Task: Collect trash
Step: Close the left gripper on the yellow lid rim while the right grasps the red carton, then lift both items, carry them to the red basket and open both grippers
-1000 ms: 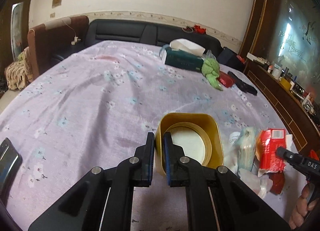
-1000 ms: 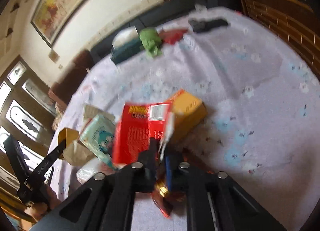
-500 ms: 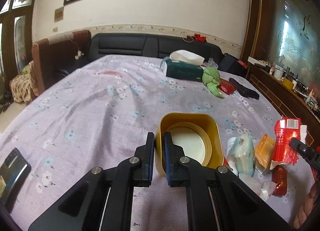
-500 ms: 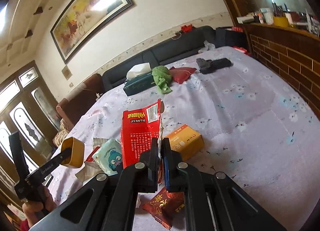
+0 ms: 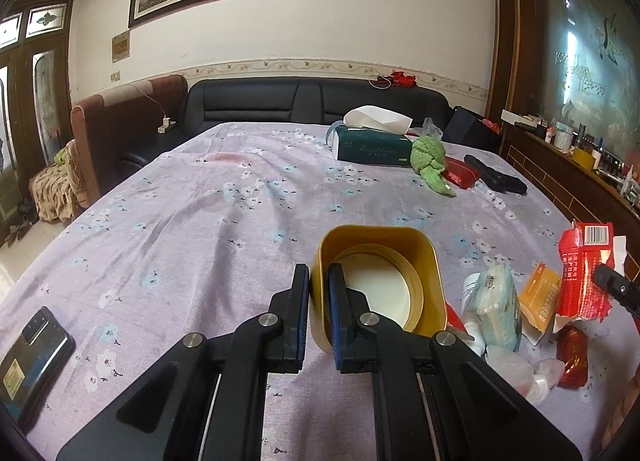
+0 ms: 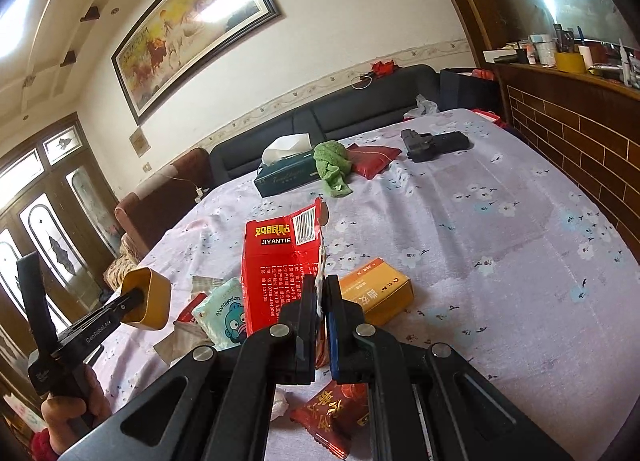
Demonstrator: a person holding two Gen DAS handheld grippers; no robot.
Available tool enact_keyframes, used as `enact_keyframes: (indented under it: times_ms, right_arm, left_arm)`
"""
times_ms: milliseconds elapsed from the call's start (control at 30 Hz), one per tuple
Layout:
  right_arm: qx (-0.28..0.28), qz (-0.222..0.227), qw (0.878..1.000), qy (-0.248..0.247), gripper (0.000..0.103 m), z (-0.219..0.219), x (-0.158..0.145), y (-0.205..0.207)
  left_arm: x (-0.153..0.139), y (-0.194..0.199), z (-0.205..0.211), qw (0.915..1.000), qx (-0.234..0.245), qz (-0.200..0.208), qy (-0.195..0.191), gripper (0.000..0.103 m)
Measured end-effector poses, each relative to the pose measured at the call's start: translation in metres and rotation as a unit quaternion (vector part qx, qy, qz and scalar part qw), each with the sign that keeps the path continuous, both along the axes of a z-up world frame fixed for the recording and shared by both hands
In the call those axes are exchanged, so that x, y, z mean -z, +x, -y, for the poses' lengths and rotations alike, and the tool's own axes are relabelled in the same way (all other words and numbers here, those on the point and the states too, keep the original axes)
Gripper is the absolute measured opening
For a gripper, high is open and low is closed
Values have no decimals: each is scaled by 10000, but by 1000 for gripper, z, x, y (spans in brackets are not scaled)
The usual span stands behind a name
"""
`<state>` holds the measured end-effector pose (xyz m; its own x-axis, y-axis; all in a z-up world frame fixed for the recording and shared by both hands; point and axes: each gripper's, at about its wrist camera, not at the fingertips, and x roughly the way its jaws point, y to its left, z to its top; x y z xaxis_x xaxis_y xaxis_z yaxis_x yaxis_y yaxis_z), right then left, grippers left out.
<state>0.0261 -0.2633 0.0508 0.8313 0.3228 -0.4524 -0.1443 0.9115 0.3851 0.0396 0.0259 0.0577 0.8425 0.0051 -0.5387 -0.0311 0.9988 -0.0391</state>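
Note:
My left gripper is shut on the near wall of a gold tin and holds it above the table; the tin also shows at the left of the right wrist view. My right gripper is shut on the edge of a torn red carton and holds it upright off the cloth. That red carton appears at the right edge of the left wrist view. Below lie an orange box, a pale green tissue pack and a red snack wrapper.
A floral purple cloth covers the table. At the far side sit a green tissue box, a green rag, a red pouch and a black object. A phone lies near left. A wooden ledge runs along the right.
The right gripper has lifted the red carton and tilted it upright, and its view has steadied. The left gripper still holds the tin; its view has tilted up a little.

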Motion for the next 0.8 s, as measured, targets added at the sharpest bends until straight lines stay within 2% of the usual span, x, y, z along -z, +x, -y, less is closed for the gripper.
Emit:
enact_keyframes:
  times_ms: [800]
  right_arm:
    - [283, 116, 9989, -361, 5, -3, -2, -6]
  left_arm:
    - [0, -4, 6, 9995, -48, 107, 278, 9]
